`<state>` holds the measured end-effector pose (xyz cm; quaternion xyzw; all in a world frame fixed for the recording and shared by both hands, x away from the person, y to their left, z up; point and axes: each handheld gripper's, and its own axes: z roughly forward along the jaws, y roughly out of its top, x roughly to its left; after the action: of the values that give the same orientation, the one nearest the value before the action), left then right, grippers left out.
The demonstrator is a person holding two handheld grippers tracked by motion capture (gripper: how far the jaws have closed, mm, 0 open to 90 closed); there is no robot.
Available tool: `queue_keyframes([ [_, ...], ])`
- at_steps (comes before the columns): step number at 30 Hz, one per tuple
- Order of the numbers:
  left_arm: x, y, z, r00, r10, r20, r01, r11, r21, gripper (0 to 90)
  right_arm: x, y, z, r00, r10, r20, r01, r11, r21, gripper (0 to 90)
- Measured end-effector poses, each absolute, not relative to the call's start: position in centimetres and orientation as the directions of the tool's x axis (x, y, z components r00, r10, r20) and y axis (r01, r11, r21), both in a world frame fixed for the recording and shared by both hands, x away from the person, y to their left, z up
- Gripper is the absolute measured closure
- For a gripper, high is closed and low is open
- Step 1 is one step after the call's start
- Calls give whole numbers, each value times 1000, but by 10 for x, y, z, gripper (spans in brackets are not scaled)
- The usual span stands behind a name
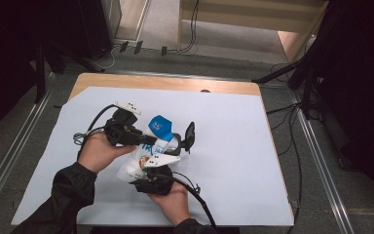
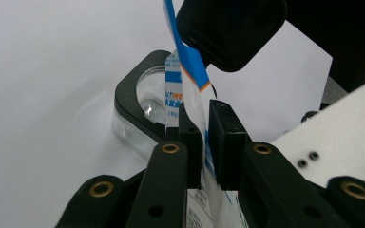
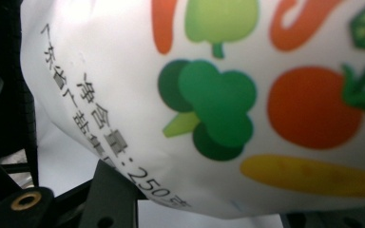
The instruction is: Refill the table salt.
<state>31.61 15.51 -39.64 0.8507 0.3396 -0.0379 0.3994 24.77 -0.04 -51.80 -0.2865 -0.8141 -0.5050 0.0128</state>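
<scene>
Veg-print white pouch (image 3: 247, 109), blue top; left jaws pinch top, right jaws hold body.

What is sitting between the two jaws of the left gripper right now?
In the left gripper view, the left gripper pinches the flat blue-and-white top edge of the printed pouch; nothing else lies between its jaws.

A lab recording booth — black curtains (image 1: 9, 58), floor rails (image 1: 9, 156), trailing cables (image 1: 292, 146).
</scene>
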Motion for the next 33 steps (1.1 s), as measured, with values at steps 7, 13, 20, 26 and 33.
queue_keyframes([
  [7,312,164,-394,765,534,-360,618,-452,643,826,248,-1,-518,-831,445,333,491,308,814,569],
  [13,309,165,-392,763,555,-332,612,-454,647,900,247,1,-517,-837,438,327,485,320,814,562],
  [20,308,165,-391,757,577,-308,611,-455,648,900,247,2,-513,-838,447,312,478,330,814,488],
  [26,311,164,-391,752,577,-319,617,-447,648,900,245,3,-511,-827,429,363,511,304,804,521],
  [33,314,154,-389,752,581,-311,618,-457,640,900,248,3,-509,-826,417,380,520,301,800,521],
])
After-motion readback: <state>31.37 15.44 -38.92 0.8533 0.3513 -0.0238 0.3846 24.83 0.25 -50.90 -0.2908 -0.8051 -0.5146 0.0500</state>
